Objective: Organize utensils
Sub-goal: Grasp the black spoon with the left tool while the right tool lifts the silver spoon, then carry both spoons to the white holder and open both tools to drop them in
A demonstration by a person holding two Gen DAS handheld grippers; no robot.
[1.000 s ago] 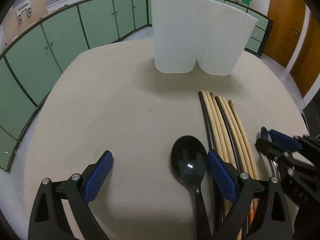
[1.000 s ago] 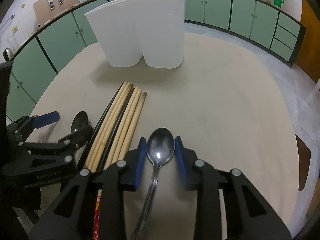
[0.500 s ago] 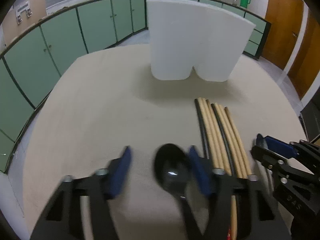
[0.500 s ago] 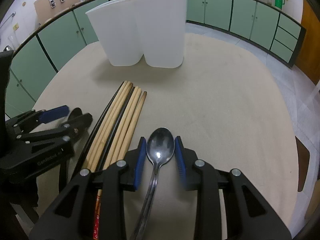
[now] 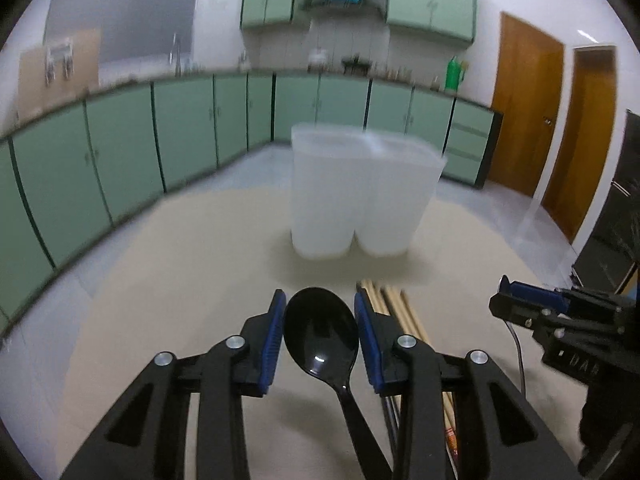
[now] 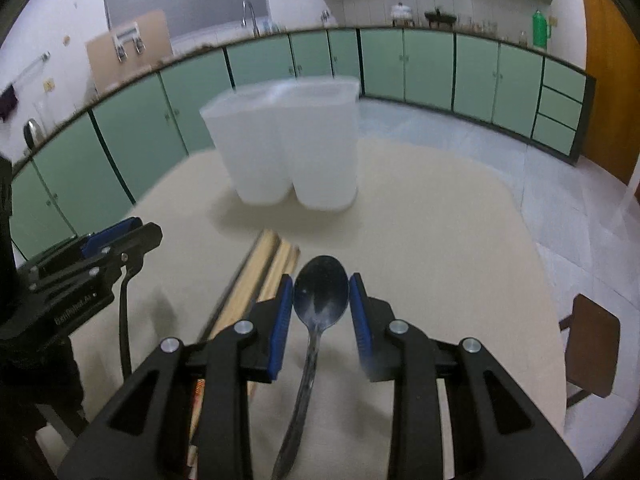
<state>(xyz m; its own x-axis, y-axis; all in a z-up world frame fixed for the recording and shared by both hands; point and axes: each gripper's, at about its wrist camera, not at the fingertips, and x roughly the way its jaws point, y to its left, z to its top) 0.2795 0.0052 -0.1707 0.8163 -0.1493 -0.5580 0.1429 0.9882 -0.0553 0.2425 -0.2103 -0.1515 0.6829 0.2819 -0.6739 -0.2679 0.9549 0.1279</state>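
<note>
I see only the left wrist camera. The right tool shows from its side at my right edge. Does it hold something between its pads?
Observer: Yes. The right tool is closed on the bowl of a metal spoon, with the hollow side up and the handle running back under the tool.
Operator: Thank you. Is anything standing beyond the table on that side?
Observer: A brown chair stands beside the right edge of the table. It does not appear in your view.
</note>
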